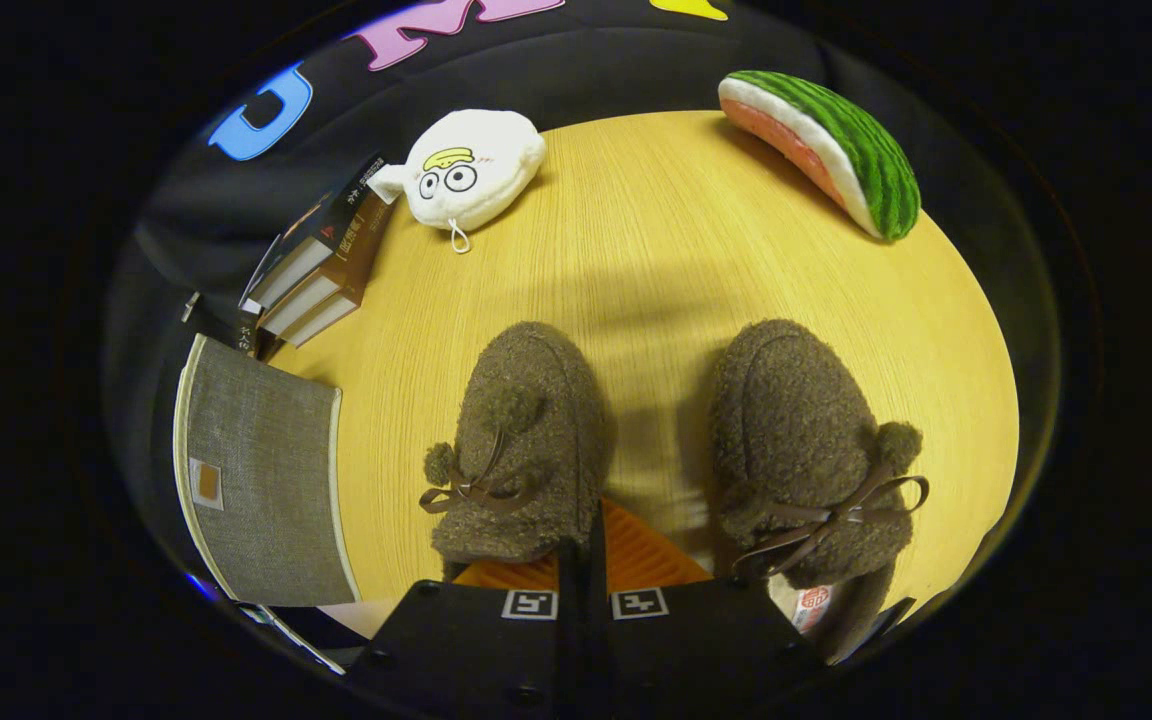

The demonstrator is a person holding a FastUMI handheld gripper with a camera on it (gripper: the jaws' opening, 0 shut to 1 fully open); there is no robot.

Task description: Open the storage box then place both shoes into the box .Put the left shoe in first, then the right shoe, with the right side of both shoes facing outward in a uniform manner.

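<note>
We note the round light-wood table across the middle of the frame, its grain running away from us. At the left of the frame, on the table's edge, sits the grey fabric storage box with pale trim, its lid shut and a small tan tag on the top. Two fuzzy brown slipper shoes with pompoms and thin brown bows stand side by side in the lower centre, toes pointing away. The left-hand fuzzy shoe is just ahead of the fingers and touches them at its heel end; the right-hand fuzzy shoe stands a little apart, to the lower right, with a printed label showing inside its heel. At the upper right of the frame lies a plush watermelon slice, green rind up. At the upper centre-left rests a white plush pouch with a cartoon face, touching a short stack of books at the upper left. At the bottom centre, the gripper has its fingers drawn together, nothing between them.
</note>
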